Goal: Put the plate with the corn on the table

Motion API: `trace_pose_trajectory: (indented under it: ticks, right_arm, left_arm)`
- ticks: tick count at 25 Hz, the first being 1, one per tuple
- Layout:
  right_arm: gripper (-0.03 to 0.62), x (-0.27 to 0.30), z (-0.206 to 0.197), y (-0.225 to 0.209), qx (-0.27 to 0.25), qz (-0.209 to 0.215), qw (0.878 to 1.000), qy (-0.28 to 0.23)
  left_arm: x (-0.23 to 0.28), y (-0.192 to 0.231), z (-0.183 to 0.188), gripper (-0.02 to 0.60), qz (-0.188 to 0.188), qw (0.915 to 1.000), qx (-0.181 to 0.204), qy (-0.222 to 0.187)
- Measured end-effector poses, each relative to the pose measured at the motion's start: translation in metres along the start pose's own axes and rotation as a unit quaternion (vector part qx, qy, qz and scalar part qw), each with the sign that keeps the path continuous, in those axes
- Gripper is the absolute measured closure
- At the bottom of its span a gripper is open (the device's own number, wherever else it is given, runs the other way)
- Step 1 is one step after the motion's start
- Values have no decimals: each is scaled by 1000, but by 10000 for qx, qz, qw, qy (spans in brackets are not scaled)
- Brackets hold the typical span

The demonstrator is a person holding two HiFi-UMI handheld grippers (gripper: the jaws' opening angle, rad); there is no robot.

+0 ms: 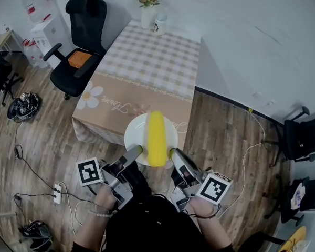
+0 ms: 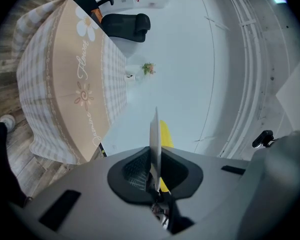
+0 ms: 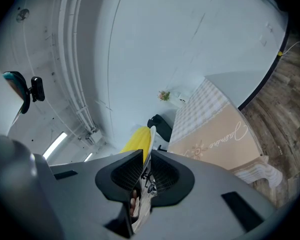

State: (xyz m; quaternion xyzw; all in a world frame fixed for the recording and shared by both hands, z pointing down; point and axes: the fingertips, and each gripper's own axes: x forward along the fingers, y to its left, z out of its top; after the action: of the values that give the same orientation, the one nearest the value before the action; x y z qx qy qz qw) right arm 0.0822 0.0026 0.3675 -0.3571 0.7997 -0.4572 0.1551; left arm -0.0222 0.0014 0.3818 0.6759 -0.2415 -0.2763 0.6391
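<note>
A white plate carrying a yellow corn cob hangs in the air just in front of the near edge of the table. My left gripper is shut on the plate's left rim and my right gripper is shut on its right rim. In the left gripper view the plate shows edge-on between the pads, with the corn behind it. The right gripper view shows the plate rim pinched between the pads and the corn beside it.
The table wears a beige checked cloth with flower prints; a vase of flowers and a small cup stand at its far end. A black office chair sits at the table's left. A power strip and cables lie on the wooden floor.
</note>
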Motion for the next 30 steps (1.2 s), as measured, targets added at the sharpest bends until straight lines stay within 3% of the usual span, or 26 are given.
trace_pose_trajectory:
  ticks: [16, 30]
  right_arm:
    - [516, 99, 46, -27, -21, -605, 9978, -264]
    - [517, 160, 78, -43, 200, -626, 9952, -719]
  left_arm:
    - [56, 10, 106, 547, -7, 9989, -66, 474]
    - [95, 24, 168, 548, -71, 9961, -126, 876]
